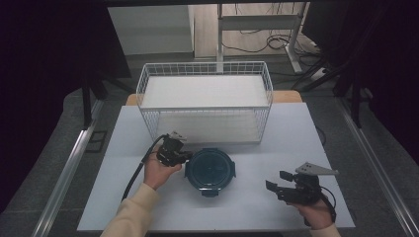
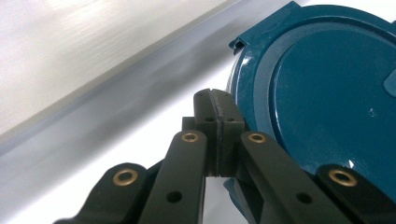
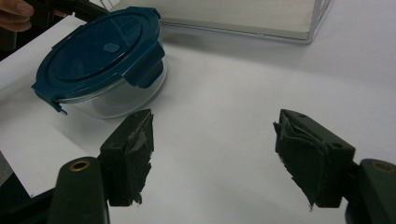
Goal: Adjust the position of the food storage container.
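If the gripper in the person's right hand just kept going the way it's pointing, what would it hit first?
Probably the round blue-lidded container. The right gripper, jaws open, points left across bare table toward it, though it may pass just beside it.

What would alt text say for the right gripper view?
A round clear glass container with a dark blue clip-on lid sits on a white table, ahead of the right tool, whose two black jaws stand wide apart. A white wire basket stands behind.

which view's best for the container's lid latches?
Right gripper view: the container shows whole from the side, blue lid, clear bowl, a latch folded down at the front. High view gives only a small top-down outline. Left gripper view crops to one lid edge beside the shut jaws.
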{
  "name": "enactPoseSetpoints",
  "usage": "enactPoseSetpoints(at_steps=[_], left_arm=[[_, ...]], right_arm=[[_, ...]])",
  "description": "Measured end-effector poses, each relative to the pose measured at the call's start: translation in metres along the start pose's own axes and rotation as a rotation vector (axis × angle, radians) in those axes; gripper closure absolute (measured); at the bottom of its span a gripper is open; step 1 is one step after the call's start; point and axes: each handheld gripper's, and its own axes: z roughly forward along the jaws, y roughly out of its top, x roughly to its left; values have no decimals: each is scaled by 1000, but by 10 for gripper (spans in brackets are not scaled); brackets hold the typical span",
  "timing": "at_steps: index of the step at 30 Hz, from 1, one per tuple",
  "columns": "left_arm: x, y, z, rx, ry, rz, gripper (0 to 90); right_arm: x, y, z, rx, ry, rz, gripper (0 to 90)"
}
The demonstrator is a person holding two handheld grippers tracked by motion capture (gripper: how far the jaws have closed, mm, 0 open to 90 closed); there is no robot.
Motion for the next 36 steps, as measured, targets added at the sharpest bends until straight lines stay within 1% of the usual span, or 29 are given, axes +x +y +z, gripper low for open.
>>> enactPoseSetpoints(at_steps=[3, 7, 8, 12, 14, 15, 16, 17, 18, 19, 22, 23, 24, 25, 26, 27, 28, 29, 30, 31, 32, 33, 35, 36], left_arm=[[-5, -1, 1, -7, 6, 4, 900], [-9, 0, 3, -13, 1, 6, 900], [-11, 0, 4, -20, 0, -3, 900], [-11, 0, 4, -21, -6, -2, 900], [-9, 1, 4, -23, -20, -18, 900], [-7, 1, 4, -35, -36, -31, 900], [-5, 2, 3, -43, -52, -29, 900], [1, 3, -6, -59, -36, -35, 900], [1, 3, -6, -59, -36, -35, 900], [2, 2, -12, -74, -19, -45, 900], [4, -4, -33, -120, 10, -52, 900], [2, -8, -40, -138, 9, -56, 886], [0, -13, -47, -163, -1, -59, 851], [-3, -18, -54, -184, -12, -56, 755], [-6, -25, -59, -206, -19, -57, 755], [-12, -37, -67, -225, -44, -69, 605], [-12, -37, -67, -225, -44, -69, 517], [-18, -47, -73, -237, -51, -80, 440], [-18, -47, -73, -237, -51, -80, 406], [-21, -55, -79, -252, -57, -85, 395], [-21, -55, -79, -252, -57, -85, 366], [-21, -58, -83, -249, -58, -85, 366], [-20, -65, -89, -270, -40, -99, 327], [-18, -69, -91, -272, -37, -110, 311]], right_arm=[[0, 0, 0, -1, 1, -2, 277], [0, -1, 1, 7, 4, -5, 277], [0, -1, 1, 7, 4, -5, 277], [-1, -1, 2, 9, 5, -8, 278], [-2, -1, 2, 6, 5, -2, 278], [-3, -1, 1, 5, 3, -2, 278], [-3, -1, 0, 4, 1, 2, 278], [-4, -1, -1, -1, -6, 6, 278], [-5, -1, -1, -5, -11, 6, 278], [-6, -1, -1, -7, -13, 11, 278], [-7, -2, 0, -6, -12, 17, 277], [-7, -2, 0, -3, -12, 16, 277], [-8, -3, 1, -2, -13, 16, 277], [-8, -3, 1, 0, -11, 21, 276], [-8, -3, 1, 0, -11, 21, 276], [-8, -3, 2, -3, -7, 23, 274], [-8, -3, 2, -3, -7, 23, 274], [-7, -2, 1, -11, -4, 18, 270], [-7, -2, 1, -11, -4, 18, 270], [-6, -2, 2, -19, -7, 18, 268], [-6, -2, 2, -19, -7, 18, 268], [-6, -1, 2, -22, -7, 19, 268], [-6, -1, 3, -30, 0, 21, 268], [-6, 0, 3, -35, 8, 26, 268]])
